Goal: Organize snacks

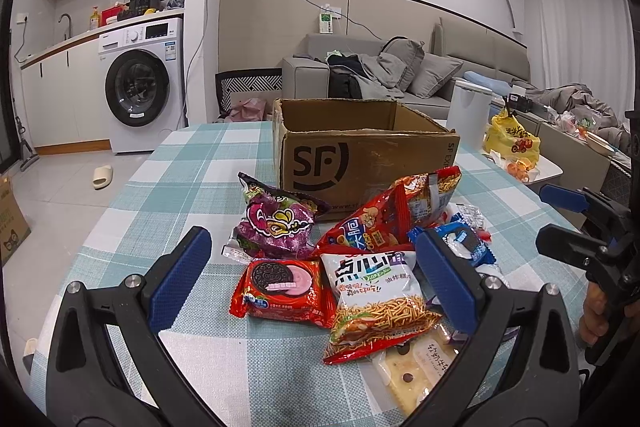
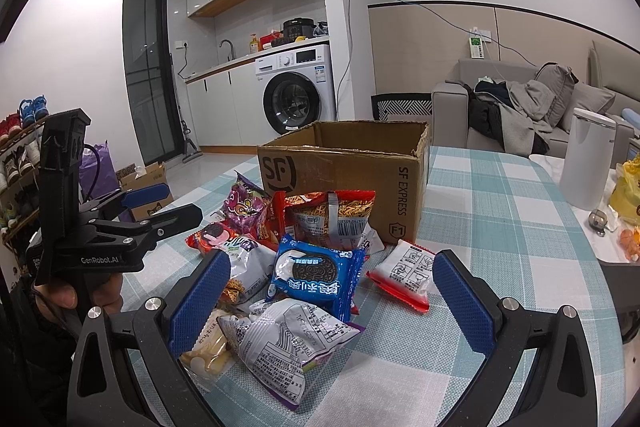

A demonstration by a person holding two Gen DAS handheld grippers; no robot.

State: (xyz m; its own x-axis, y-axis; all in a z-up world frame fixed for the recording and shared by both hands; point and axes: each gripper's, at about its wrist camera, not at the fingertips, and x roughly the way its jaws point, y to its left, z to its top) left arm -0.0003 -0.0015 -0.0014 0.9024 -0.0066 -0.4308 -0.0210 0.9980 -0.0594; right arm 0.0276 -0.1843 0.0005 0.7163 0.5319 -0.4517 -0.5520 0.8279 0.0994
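Note:
A pile of snack packets lies on the checked tablecloth in front of an open SF cardboard box (image 1: 360, 151), also in the right wrist view (image 2: 344, 163). My left gripper (image 1: 316, 279) is open, its jaws either side of a red Oreo packet (image 1: 280, 287) and a white noodle-snack bag (image 1: 376, 295). A purple bag (image 1: 276, 223) lies behind them. My right gripper (image 2: 332, 303) is open above a blue Oreo packet (image 2: 316, 275) and a silver-white bag (image 2: 288, 339). A small red-and-white packet (image 2: 408, 275) lies to the right. Both grippers hold nothing.
The checked table (image 1: 192, 163) holds a white canister (image 2: 584, 159) and a yellow bag (image 1: 512, 139) at the right. The right gripper shows at the right edge of the left wrist view (image 1: 560, 219); the left one shows at left of the right wrist view (image 2: 168, 203).

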